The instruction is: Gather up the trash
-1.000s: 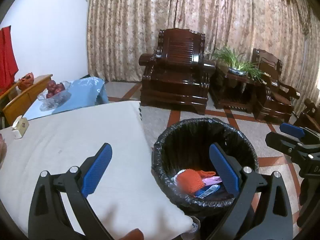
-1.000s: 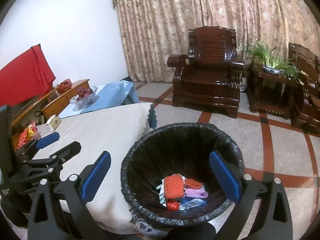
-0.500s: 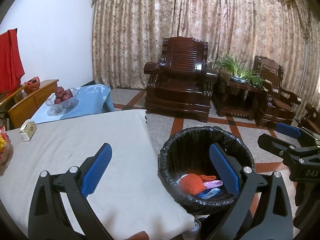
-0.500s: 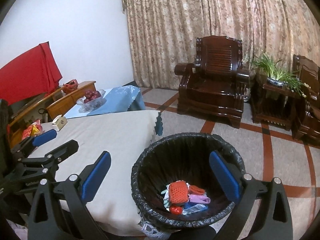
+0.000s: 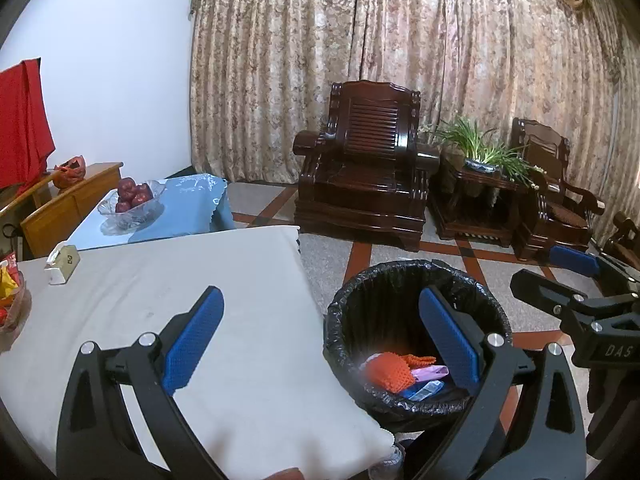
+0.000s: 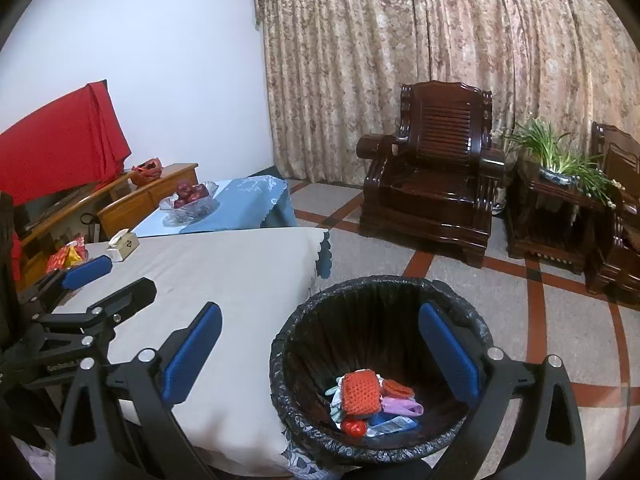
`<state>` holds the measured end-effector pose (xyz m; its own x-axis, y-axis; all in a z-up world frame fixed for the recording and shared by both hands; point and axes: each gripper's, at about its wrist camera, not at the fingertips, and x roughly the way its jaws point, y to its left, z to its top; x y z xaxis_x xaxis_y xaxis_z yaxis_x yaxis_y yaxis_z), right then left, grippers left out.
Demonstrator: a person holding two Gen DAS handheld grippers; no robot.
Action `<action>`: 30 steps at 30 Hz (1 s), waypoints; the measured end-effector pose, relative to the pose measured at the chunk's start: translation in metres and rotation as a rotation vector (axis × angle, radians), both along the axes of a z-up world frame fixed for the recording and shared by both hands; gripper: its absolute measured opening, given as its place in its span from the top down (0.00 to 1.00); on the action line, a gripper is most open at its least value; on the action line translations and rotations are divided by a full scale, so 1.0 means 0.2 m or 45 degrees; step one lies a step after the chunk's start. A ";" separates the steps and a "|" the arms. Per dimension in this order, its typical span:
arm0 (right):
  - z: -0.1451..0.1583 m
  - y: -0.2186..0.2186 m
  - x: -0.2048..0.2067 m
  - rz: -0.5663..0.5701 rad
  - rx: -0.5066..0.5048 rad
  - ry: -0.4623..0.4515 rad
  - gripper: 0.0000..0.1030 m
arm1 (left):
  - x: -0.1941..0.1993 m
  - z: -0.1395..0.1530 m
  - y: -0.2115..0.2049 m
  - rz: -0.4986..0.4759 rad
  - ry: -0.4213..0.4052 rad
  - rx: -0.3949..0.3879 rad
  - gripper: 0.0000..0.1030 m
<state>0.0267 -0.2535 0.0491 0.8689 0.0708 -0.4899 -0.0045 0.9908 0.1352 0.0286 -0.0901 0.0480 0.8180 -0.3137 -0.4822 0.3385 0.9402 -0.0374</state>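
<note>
Trash (image 6: 374, 404) lies at the bottom of a bin (image 6: 380, 300) lined with a black bag, standing on the floor just beside the near corner of the surface (image 5: 180, 280): an orange knitted piece, a purple scrap, a blue wrapper and something small and red. In the right wrist view the bin sits at 6 o'clock; in the left wrist view it is at 5 o'clock.

The surface carries a pale cloth, with a small tissue box (image 5: 62, 262) and a basket of bright packets (image 5: 10, 300) toward 9 o'clock. Beyond it a blue-covered table holds a glass bowl of red fruit (image 5: 132, 196). A dark wooden armchair (image 5: 364, 176) and a potted plant (image 5: 480, 152) stand before patterned curtains.

The left gripper (image 5: 320, 336) and the right gripper (image 6: 320, 340) both have their fingers spread wide, holding nothing. The lower trash is heaped and hard to identify; the basket is cut off at the frame edge.
</note>
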 end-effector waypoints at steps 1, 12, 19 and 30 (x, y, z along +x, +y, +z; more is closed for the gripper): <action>0.00 0.00 0.00 0.000 -0.001 -0.001 0.06 | 0.00 0.00 0.00 0.000 -0.001 0.000 0.07; 0.00 0.00 0.00 0.001 0.000 -0.001 0.06 | 0.00 0.00 0.00 0.001 -0.001 -0.002 0.07; 0.00 0.00 0.01 0.002 0.000 0.001 0.06 | 0.00 0.00 0.00 -0.001 -0.001 -0.001 0.07; 0.00 0.00 0.01 0.003 -0.001 0.001 0.06 | 0.00 0.00 0.00 0.001 -0.001 -0.001 0.07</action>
